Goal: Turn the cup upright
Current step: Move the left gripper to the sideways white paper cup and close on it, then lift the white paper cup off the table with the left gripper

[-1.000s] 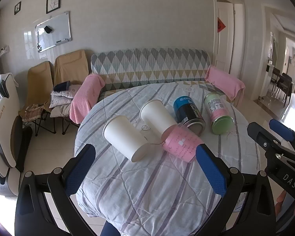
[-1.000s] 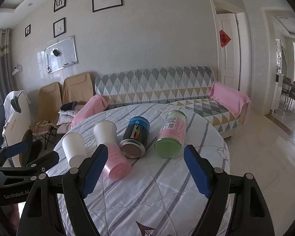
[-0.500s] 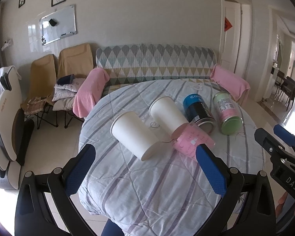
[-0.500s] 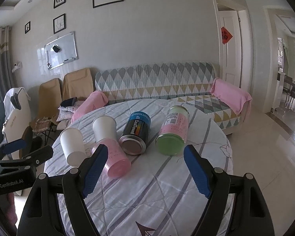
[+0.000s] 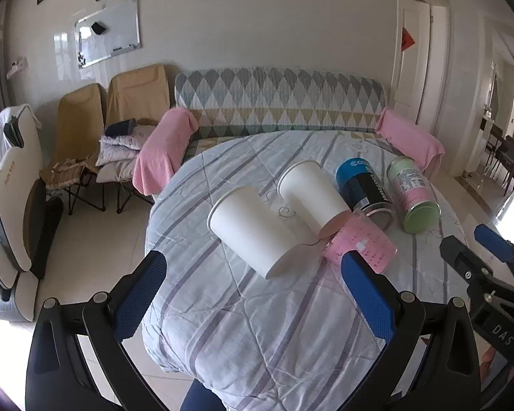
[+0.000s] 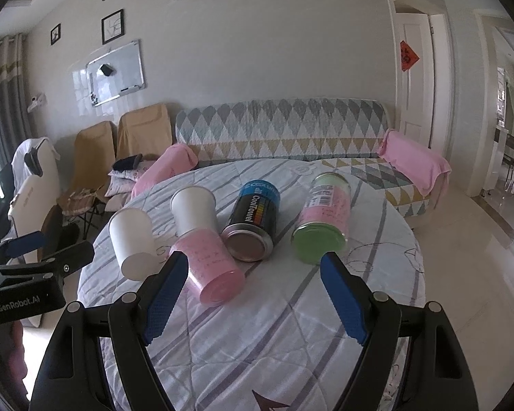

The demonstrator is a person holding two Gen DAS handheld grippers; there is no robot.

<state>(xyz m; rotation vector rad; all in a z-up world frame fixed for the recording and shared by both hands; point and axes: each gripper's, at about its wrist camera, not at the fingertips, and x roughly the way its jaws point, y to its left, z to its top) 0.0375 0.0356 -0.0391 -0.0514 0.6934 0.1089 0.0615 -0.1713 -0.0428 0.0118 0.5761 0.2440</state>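
Two white paper cups lie on their sides on the round table: a near one and a farther one. A pink translucent cup lies on its side at the farther cup's base. My left gripper is open and empty, just short of the near white cup. My right gripper is open and empty, near the pink cup and the cans. Each gripper shows at the edge of the other's view: the right gripper and the left gripper.
A black-and-blue can and a green-and-pink can lie on their sides to the right. The striped tablecloth hangs over the table's edge. A sofa, chairs and a massage chair stand behind.
Both grippers have moved closer to the table. The cups and cans look larger and have not moved on the cloth.
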